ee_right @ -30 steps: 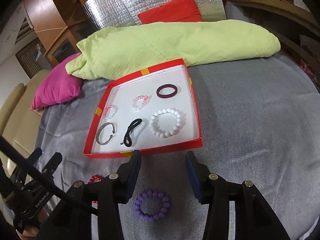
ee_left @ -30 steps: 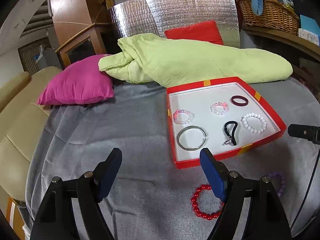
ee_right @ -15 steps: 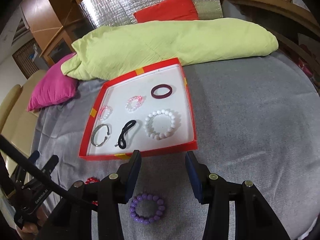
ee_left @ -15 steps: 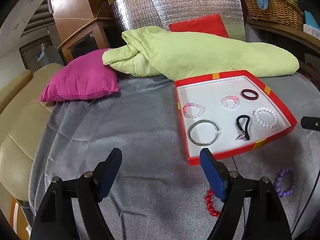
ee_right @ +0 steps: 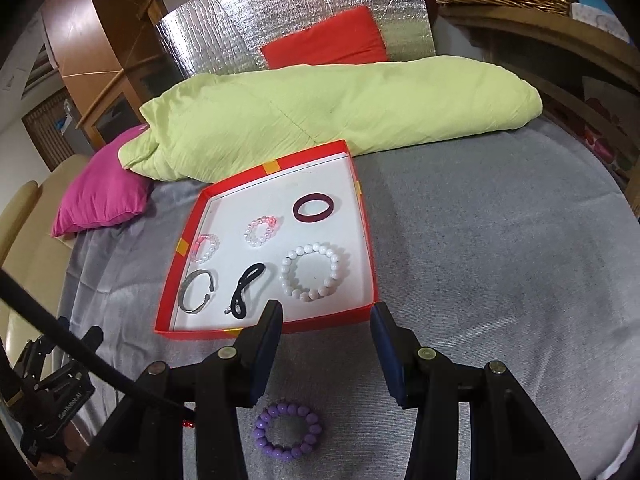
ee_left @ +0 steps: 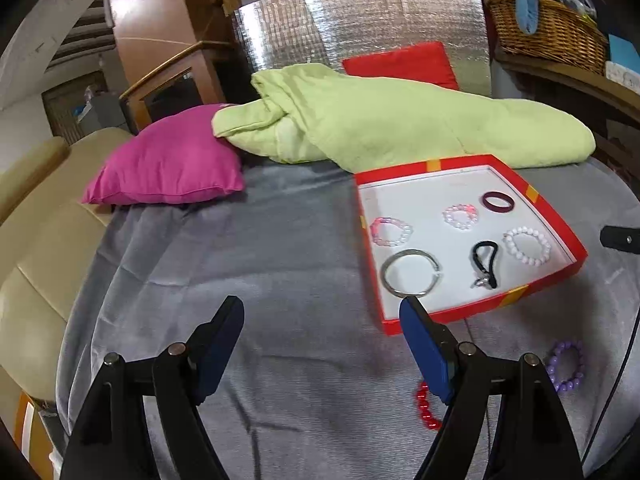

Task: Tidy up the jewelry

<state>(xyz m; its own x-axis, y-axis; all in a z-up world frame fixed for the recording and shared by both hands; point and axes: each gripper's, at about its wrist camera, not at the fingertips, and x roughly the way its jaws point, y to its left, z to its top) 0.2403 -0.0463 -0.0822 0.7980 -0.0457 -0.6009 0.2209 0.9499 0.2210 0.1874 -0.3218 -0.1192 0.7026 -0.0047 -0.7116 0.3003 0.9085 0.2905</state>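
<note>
Left wrist view. Left gripper (ee_left: 322, 310) hovers over the grey cloth (ee_left: 240, 272) with its blue-padded jaws spread wide and nothing between them. Beyond its right finger lies the red tray (ee_left: 480, 308), white inside, resting flat on the cloth. Six pieces lie apart in it: a silver bangle (ee_left: 411, 272) nearest the camera, a black cord loop (ee_left: 486, 264) beside it, a white bead bracelet (ee_left: 527, 246) toward the tray's right wall, two pale pink bead bracelets (ee_left: 390, 231) (ee_left: 461, 216) farther back, and a dark maroon band (ee_left: 498, 202) at the far right. Outside the tray, on the cloth, a red bead bracelet (ee_left: 427, 406) is partly hidden behind the right finger, and a purple bead bracelet (ee_left: 567, 366) lies well to its right. A lime-green quilt (ee_left: 400, 120) and a magenta pillow (ee_left: 168, 168) lie at the far edge.

Right wrist view. Right gripper (ee_right: 326, 320) hangs just short of the tray's (ee_right: 264, 326) near wall — jaws partly parted, gripping nothing. The purple bead bracelet (ee_right: 289, 431) lies on the cloth below and between the two fingers, nearer the left one, untouched. In the tray, the white bead bracelet (ee_right: 314, 276) sits closest to the gripper, the black cord loop (ee_right: 246, 290) and silver bangle (ee_right: 198, 290) to its left, the maroon band (ee_right: 313, 208) at the back. The left gripper's black frame (ee_right: 52, 400) shows at the lower left edge — its jaws cannot be made out here.
</note>
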